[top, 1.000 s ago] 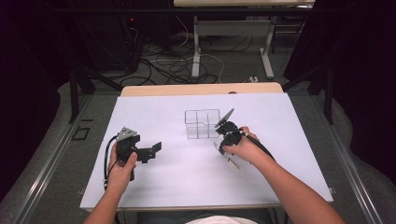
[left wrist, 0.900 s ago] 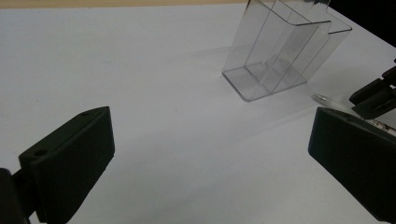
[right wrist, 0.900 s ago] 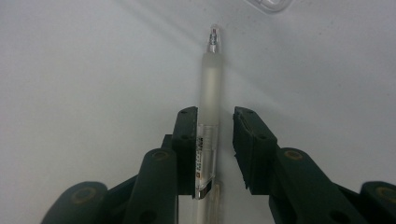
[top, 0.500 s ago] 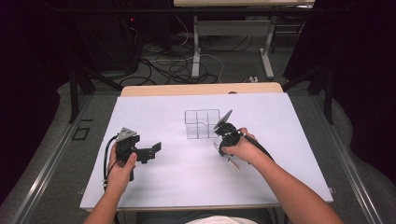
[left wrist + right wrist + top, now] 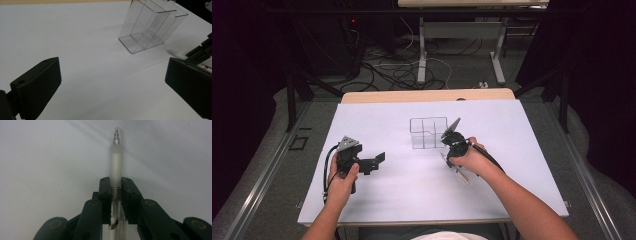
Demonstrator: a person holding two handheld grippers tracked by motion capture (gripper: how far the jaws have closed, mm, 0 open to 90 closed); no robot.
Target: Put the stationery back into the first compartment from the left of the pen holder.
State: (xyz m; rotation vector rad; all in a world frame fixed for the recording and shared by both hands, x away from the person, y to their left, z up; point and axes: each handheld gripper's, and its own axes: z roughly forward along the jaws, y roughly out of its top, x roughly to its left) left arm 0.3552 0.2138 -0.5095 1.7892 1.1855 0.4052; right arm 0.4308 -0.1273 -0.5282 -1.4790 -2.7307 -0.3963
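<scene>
Pinching a clear-barrelled white pen (image 5: 116, 162), the right gripper (image 5: 115, 185) has its jaws nearly together, pads against the barrel; they have just been closing onto it. Pen lies flat on the white table sheet (image 5: 377, 200), just beside the clear plastic divided box (image 5: 428, 132). Pick-up step; next, I judge: lift, tip upright, drop into a compartment. Left gripper (image 5: 110, 82) gapes wide, empty, well apart from the box. Neither hand has shifted since earlier.

Black gripper (image 5: 379, 159), grey triangular plate

High view above, gripper views close
</scene>
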